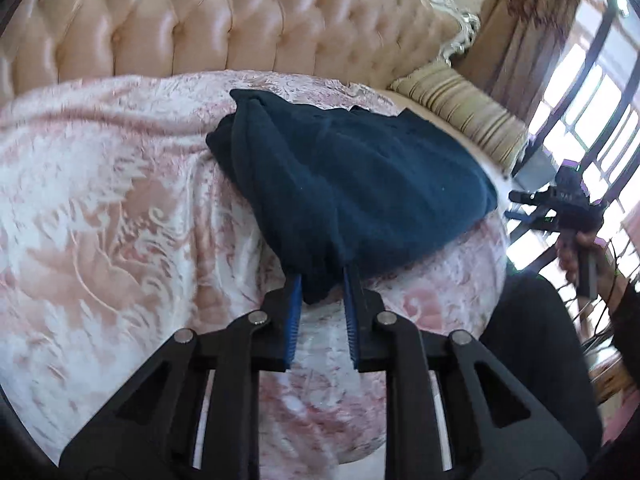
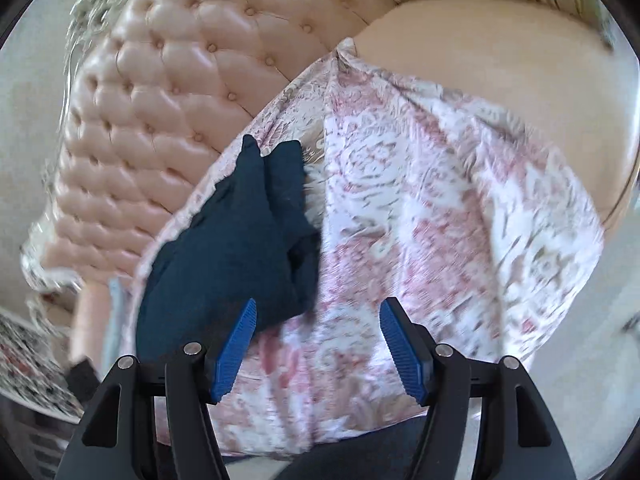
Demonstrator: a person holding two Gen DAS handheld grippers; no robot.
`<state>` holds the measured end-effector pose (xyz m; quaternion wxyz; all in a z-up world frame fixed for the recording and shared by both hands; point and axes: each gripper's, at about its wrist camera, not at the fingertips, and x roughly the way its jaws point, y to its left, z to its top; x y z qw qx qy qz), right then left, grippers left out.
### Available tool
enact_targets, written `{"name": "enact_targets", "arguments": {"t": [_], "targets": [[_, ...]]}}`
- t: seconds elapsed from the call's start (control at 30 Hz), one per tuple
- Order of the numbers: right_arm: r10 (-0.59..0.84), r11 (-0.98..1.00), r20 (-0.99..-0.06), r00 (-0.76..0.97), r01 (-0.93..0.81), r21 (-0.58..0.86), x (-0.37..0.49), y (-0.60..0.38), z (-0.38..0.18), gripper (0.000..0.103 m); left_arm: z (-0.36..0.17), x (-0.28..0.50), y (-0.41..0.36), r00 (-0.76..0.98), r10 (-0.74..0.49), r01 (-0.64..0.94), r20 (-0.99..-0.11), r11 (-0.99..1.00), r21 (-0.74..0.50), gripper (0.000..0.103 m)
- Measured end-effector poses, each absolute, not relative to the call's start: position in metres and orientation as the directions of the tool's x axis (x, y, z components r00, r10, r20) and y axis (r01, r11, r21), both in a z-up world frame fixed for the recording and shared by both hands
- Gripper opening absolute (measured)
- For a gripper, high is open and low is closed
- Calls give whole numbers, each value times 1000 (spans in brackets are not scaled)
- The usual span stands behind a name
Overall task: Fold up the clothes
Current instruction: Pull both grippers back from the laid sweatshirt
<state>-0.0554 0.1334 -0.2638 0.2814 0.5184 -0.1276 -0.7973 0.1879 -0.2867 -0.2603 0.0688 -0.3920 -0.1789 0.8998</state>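
Left hand-held gripper [image 1: 322, 280] apparently pinches the navy garment's [image 1: 352, 176] near corner; right hand-held gripper [image 2: 316, 316] released.

I count 1 dark blue garment [image 1: 352, 184], 1 pink-and-white blanket [image 1: 100, 208] under it, 1 tufted headboard [image 1: 224, 16], 1 striped cushion [image 1: 464, 112] and 2 tongs: left [image 1: 322, 284], right [image 2: 316, 314].
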Motion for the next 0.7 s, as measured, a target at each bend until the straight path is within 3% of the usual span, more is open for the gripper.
{"name": "enact_targets", "arguments": {"t": [0.2, 0.33, 0.43, 0.5, 0.6, 0.7], "targets": [[-494, -750, -760, -423, 649, 126, -25, 97, -244, 66, -256, 188, -284, -666, 246, 7, -704, -942, -336, 20], [-497, -659, -783, -374, 750, 60, -22, 72, -248, 65, -258, 186, -284, -666, 240, 24, -707, -939, -342, 20], [-481, -629, -813, -329, 775, 59, -30, 64, -256, 50, -259, 184, -284, -666, 237, 33, -707, -938, -345, 20], [-494, -616, -817, -296, 782, 90, -34, 66, -257, 34, -260, 183, -284, -667, 233, 40, -708, -937, -346, 20], [-482, -620, -827, -290, 779, 88, -36, 64, -256, 24, -259, 183, -285, -667, 234, 49, -707, -934, -355, 20], [-450, -638, -845, -290, 766, 77, -35, 61, -256, 23, -260, 184, -286, -671, 242, 49, -701, -929, -367, 20]]}}
